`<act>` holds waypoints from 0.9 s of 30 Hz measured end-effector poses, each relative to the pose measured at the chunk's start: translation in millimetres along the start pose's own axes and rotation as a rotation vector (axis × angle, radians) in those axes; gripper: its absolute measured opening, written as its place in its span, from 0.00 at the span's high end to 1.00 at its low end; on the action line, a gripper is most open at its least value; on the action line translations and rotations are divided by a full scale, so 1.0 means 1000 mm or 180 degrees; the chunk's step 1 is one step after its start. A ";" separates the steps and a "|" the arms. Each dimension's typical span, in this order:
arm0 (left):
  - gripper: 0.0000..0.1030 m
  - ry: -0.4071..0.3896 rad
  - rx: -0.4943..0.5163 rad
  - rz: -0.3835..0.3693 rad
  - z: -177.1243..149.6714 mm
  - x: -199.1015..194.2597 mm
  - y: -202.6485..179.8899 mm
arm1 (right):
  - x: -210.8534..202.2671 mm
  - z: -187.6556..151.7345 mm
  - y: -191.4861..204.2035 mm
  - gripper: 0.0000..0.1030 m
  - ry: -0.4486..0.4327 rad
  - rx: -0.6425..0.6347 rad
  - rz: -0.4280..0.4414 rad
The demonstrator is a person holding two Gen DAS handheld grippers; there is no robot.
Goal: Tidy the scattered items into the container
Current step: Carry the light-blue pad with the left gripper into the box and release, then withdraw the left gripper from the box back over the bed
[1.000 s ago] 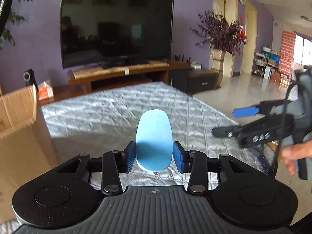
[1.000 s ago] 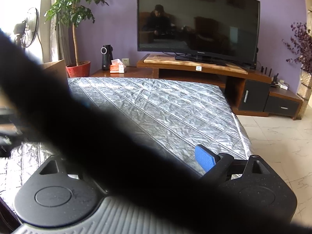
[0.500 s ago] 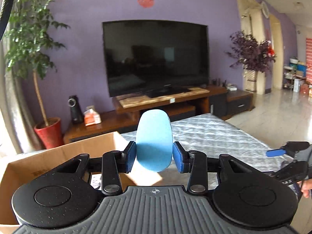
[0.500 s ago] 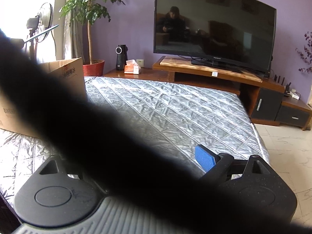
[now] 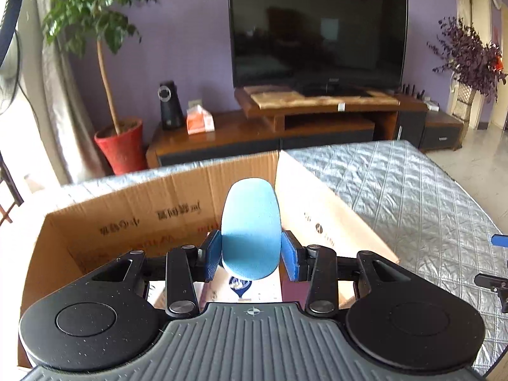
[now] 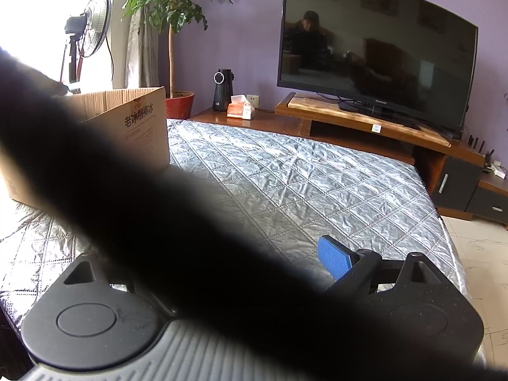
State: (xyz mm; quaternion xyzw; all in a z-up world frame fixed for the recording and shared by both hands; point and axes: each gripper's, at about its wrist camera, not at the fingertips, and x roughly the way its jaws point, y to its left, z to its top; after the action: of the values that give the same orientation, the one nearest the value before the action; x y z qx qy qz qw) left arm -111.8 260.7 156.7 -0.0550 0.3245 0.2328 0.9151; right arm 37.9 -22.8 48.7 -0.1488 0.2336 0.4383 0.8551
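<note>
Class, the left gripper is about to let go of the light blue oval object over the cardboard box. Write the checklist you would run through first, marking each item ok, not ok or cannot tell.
1. Left gripper clamped on the light blue oval object: ok.
2. Object above the open brown cardboard box: ok.
3. Room among the printed packages already in the box: cannot tell.
4. Right gripper clear of the box, out over the silver quilted cover: ok.
5. Right gripper's camera unobstructed: not ok, a dark blurred band crosses it.

A purple wall (image 5: 190, 47) backs a dark television (image 5: 317, 31) on a wooden stand (image 5: 317, 108); a potted tree (image 5: 117, 139) stands left, pale tiled floor (image 6: 482, 254) right, daylight from the left.
</note>
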 end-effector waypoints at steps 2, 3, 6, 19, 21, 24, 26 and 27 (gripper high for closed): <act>0.54 0.0095 -0.0011 -0.0026 -0.003 0.010 -0.002 | 0.001 0.000 0.002 0.15 0.0017 -0.0024 0.0000; 0.54 0.0143 -0.0015 -0.0049 -0.005 0.015 -0.002 | 0.002 0.000 0.002 0.15 0.0028 -0.0039 -0.0005; 0.54 0.0238 -0.0016 -0.0118 -0.010 0.030 -0.007 | 0.003 -0.001 0.004 0.15 0.0048 -0.0079 -0.0016; 0.41 0.0352 -0.0019 -0.0219 -0.006 0.049 -0.014 | 0.008 0.001 0.012 0.14 0.0092 -0.0175 0.0022; 0.21 0.0323 -0.0080 -0.0228 -0.005 0.046 -0.013 | 0.010 0.001 0.014 0.13 0.0125 -0.0188 0.0017; 0.13 0.0251 -0.0072 -0.0150 -0.004 0.037 -0.016 | 0.012 0.001 0.015 0.12 0.0129 -0.0171 0.0005; 0.08 0.0213 -0.0069 -0.0086 -0.002 0.028 -0.023 | 0.013 0.002 0.013 0.10 0.0127 -0.0093 -0.0001; 0.01 0.0233 -0.0085 -0.0009 -0.001 0.025 -0.028 | 0.015 0.002 0.011 0.07 0.0155 -0.0007 0.0023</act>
State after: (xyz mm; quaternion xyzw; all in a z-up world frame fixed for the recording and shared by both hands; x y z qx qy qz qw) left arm -82.5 245.5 139.6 -0.0761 0.3546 0.2336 0.9022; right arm 37.0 -5.1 41.7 -0.1595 0.2545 0.4379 0.8474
